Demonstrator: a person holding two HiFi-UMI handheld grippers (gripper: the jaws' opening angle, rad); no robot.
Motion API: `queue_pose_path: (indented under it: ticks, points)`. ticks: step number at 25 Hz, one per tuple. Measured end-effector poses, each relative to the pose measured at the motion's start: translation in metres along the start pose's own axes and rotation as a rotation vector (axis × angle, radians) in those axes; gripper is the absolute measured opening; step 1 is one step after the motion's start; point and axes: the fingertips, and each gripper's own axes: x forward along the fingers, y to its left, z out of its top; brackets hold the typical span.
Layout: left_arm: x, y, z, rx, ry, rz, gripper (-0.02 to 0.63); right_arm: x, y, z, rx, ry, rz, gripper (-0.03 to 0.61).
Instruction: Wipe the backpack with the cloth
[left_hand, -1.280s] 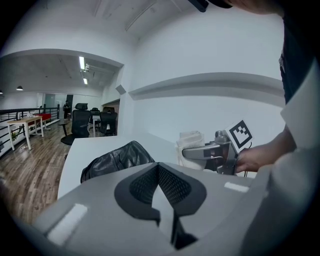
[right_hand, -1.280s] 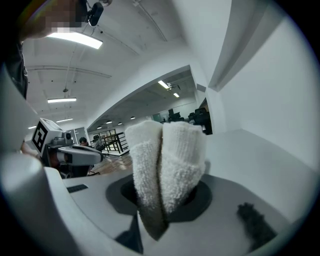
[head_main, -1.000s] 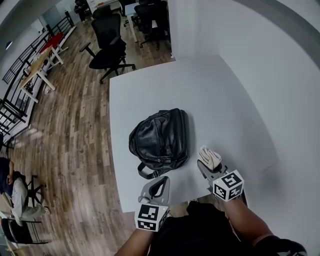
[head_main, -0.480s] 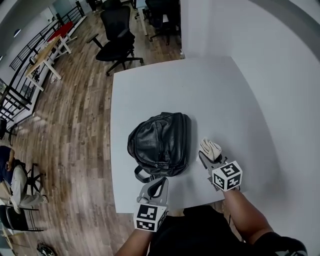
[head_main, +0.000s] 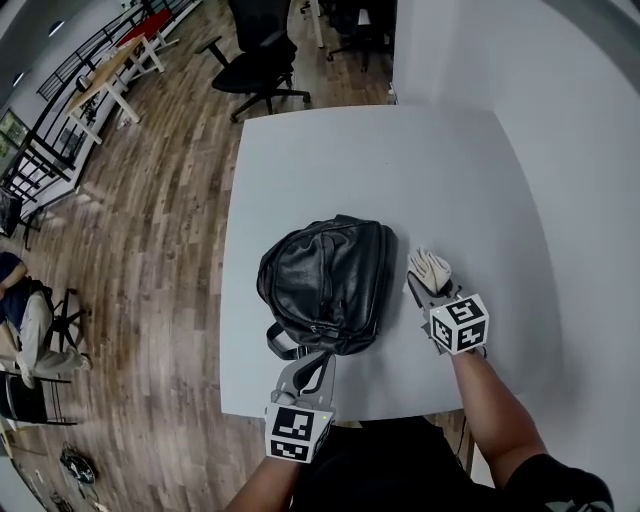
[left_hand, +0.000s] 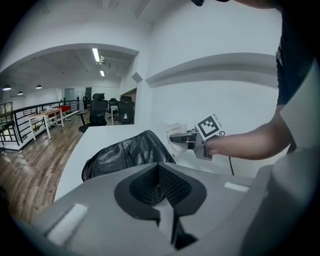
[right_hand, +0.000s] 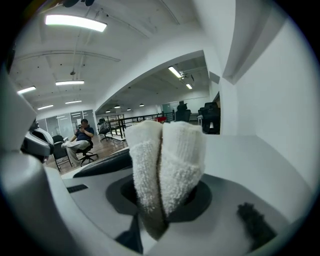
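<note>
Black leather, creased and glossy, makes up the backpack (head_main: 325, 285), which lies flat on the white table (head_main: 400, 160), nearer the person's edge than the far one. A folded white cloth (head_main: 430, 268) is clamped in the right gripper (head_main: 424, 288), its doubled end standing out past the jaws; it is held just beside the bag's right flank, and no contact with the leather can be made out. The left gripper (head_main: 304, 374) is closed on nothing and is held near the strap loop (head_main: 284, 346) at the bag's near end.

Wiping appears not yet begun. To do the step well, the cloth would best be laid flat on the upper panel and drawn along the creases in overlapping strokes. The bag could be steadied at its near end by the left gripper so that it is not pushed across the table.

The bag's long axis runs from the person's side away toward the far edge, tilted slightly. The looped end points toward the person; whether that loop is a carry handle or a shoulder strap cannot be settled.
</note>
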Motion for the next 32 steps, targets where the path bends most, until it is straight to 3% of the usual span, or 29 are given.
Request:
queue_pose_path:
  ticks: [8, 14, 32]
  points:
    - [0.003, 0.012, -0.008, -0.043, 0.018, 0.038, 0.006, 0.042, -0.031, 0.007, -0.119, 0.024, -0.056, 0.101]
    - [0.002, 0.016, -0.008, -0.064, 0.009, 0.048, 0.006, 0.057, -0.042, 0.010, -0.138, 0.036, -0.070, 0.101]
    - [-0.008, 0.019, -0.015, -0.053, 0.000, 0.032, 0.006, 0.058, -0.011, 0.006, -0.159, 0.044, -0.033, 0.100]
